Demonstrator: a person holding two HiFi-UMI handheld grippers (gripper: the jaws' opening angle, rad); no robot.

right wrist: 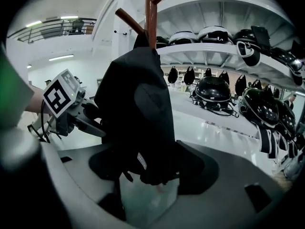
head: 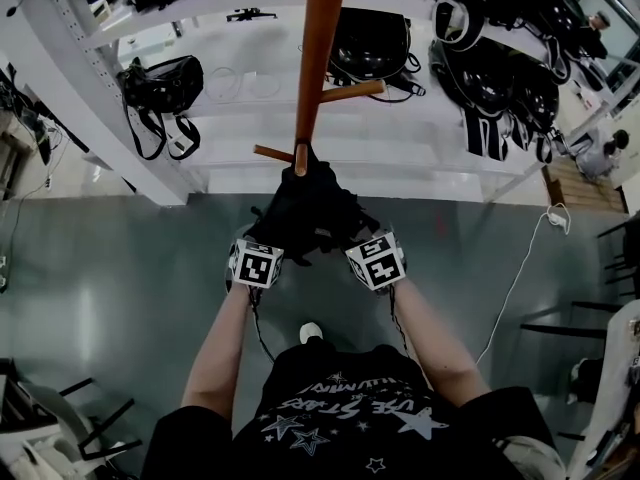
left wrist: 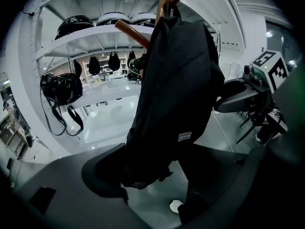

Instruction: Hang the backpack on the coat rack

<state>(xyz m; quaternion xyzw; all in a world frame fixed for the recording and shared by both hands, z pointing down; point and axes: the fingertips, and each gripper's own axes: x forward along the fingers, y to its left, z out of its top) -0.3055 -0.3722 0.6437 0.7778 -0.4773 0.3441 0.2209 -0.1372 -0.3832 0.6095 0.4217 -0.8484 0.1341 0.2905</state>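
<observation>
A black backpack [head: 305, 208] hangs by its top loop from a lower peg [head: 272, 154] of the wooden coat rack [head: 320, 38]. My left gripper [head: 272, 236] and right gripper [head: 352, 234] flank its lower part, one on each side. In the left gripper view the backpack [left wrist: 176, 94] hangs in front, and its bottom end dips between the open jaws of the left gripper [left wrist: 152, 185]. In the right gripper view the bag [right wrist: 138, 113] likewise droops between the spread jaws of the right gripper [right wrist: 147, 185]. Neither pair of pads presses on the fabric.
White shelving [head: 150, 158] stands right behind the rack, with a black bag [head: 160, 83] and several black helmets [head: 500, 68] on it. A white cable [head: 520, 268] runs over the grey floor at the right. Dark chair legs [head: 90, 418] stand at the lower left.
</observation>
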